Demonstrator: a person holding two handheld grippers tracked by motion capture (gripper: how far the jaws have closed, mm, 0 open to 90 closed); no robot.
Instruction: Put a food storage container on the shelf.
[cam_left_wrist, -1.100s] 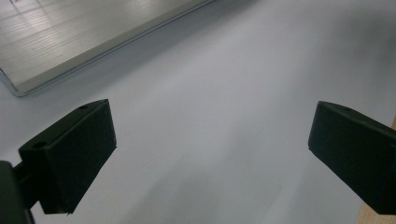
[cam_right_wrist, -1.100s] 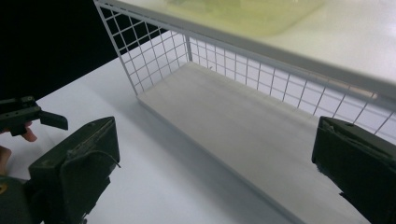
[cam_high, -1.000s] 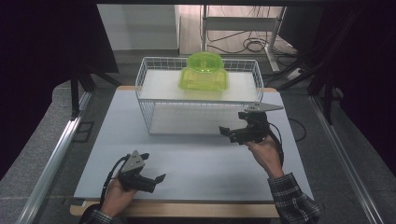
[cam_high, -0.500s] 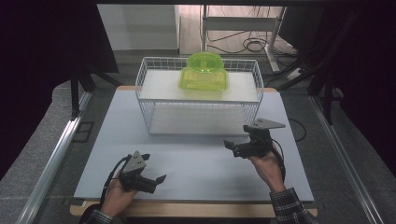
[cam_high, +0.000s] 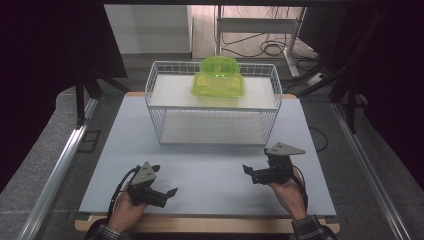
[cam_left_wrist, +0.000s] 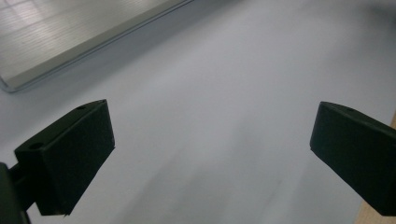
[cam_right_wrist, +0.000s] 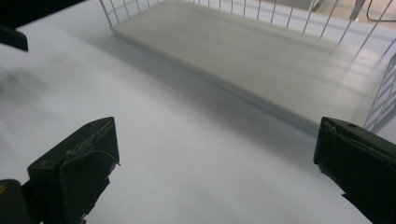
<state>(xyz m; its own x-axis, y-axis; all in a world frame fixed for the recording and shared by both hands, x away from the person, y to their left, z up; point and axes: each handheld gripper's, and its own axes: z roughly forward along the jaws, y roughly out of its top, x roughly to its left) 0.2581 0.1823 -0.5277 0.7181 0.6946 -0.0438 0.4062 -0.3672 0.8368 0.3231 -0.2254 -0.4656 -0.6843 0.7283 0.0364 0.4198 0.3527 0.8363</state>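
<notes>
A white wire rack (cam_high: 213, 107) stands at the far middle of the pale grey table (cam_high: 210, 180), and a translucent lime-green plastic container (cam_high: 218, 78) sits on its upper shelf, a little right of the shelf's centre. The lower shelf (cam_right_wrist: 261, 56) lies bare. Near the table's front edge, the left gripper (cam_high: 165, 194) rests low in the person's left hand (cam_high: 125, 212), its jaws spread wide over bare table. Well apart to the right, the right gripper (cam_high: 251, 172) is held in the right hand (cam_high: 287, 192), jaws likewise wide apart and gripping nothing, angled toward the rack's lower shelf
</notes>
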